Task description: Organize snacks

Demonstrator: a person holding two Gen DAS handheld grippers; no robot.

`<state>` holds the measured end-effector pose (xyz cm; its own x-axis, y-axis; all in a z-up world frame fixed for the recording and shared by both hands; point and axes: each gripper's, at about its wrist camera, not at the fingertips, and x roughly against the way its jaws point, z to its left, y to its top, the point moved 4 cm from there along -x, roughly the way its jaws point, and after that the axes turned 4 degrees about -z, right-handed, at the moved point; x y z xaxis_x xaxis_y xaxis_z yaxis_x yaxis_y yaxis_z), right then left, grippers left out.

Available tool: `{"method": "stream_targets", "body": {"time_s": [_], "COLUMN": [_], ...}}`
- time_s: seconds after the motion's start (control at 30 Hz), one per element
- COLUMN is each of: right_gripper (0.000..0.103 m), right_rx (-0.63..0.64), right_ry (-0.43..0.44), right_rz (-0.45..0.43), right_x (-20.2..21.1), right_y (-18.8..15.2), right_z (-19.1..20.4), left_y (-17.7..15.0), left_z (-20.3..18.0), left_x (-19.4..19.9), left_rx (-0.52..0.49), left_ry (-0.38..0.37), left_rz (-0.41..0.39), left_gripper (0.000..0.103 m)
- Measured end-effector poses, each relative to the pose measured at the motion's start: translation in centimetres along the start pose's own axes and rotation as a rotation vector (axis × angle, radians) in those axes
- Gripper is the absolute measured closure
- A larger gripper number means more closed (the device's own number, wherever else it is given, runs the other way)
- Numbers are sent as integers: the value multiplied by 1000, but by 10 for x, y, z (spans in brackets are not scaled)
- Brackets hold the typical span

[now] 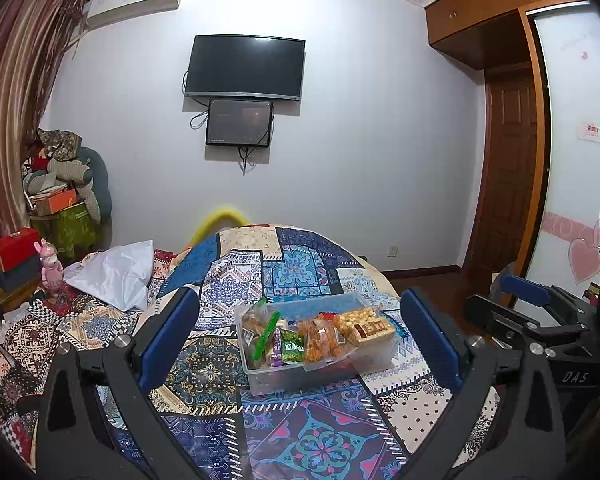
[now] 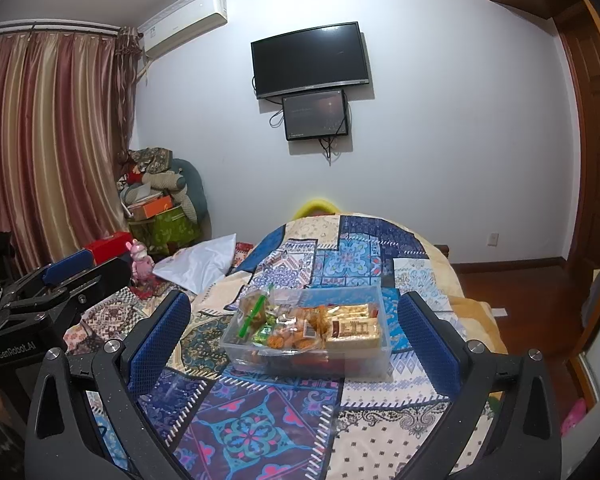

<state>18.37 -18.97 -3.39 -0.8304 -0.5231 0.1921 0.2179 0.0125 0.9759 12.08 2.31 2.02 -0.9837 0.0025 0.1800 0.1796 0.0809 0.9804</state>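
Our left claw (image 1: 300, 332) is spread wide and holds nothing; our right claw (image 2: 296, 328) is just as wide and equally empty. Both hang above the quilt (image 1: 316, 440) on the bed, apart from the bin (image 1: 320, 376) that sits ahead between the fingers. The snacks lie inside the bin: a popcorn bar (image 1: 368, 326) at right, orange crackers (image 1: 320, 340) in the middle, green packets (image 1: 292, 348) at left. A white pillow (image 1: 116, 272) lies far left.

Snacks low in the clear bin (image 2: 306, 354) hidden under upper packets, wrapper print (image 1: 374, 328) unreadable
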Motion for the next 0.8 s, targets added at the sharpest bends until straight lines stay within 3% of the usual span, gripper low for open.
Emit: {"method": "stream_targets", "body": {"time_s": [0.8], "right_gripper": [0], "right_rx": [-7], "right_ry": [1], "right_rz": [7], "right_x": [0], "right_y": [-3], "right_z": [0], "left_y": [-4], "left_z": [-1], "left_x": [-2], "left_rx": [5], "left_ry": [-19], "left_rz": [18], "left_gripper": [1]}}
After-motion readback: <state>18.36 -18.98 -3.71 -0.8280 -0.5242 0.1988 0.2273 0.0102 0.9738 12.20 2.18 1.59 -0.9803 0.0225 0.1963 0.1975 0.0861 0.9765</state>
